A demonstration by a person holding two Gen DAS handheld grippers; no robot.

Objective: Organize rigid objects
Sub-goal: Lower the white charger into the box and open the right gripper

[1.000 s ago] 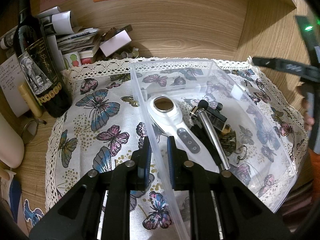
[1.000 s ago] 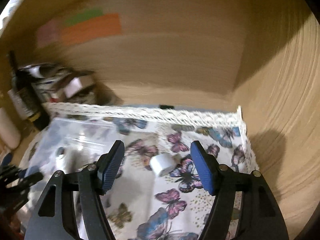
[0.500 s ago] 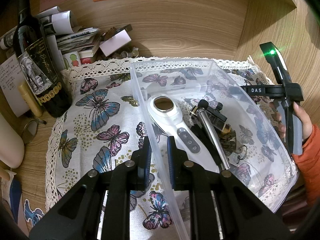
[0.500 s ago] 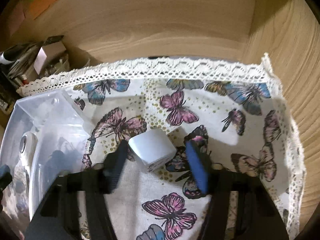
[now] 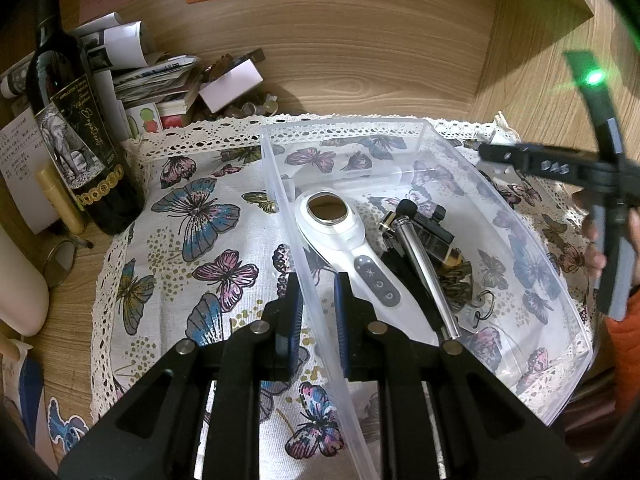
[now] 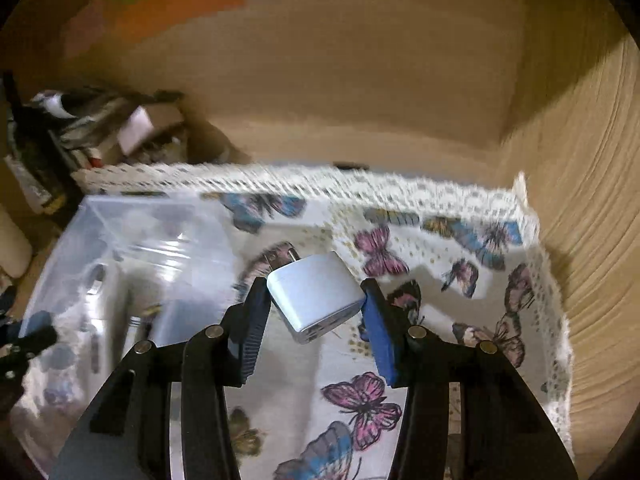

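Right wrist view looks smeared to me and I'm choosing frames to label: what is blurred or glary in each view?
Right wrist view: motion blur smears the lace edge and clutter, with glare on the clear bin; the white charger between the right gripper fingers stays fairly sharp. Left wrist view: sharp overall, with fisheye bending; the left gripper clamps the bin wall.

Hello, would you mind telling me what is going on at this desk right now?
A person is tidying loose items into a clear plastic bin on a butterfly cloth. The left gripper is clamped on the bin's near wall, holding it steady. The right gripper holds a small white charger above the cloth, beside the bin. A white handheld device, a silver pen and some dark bits already lie in the bin.
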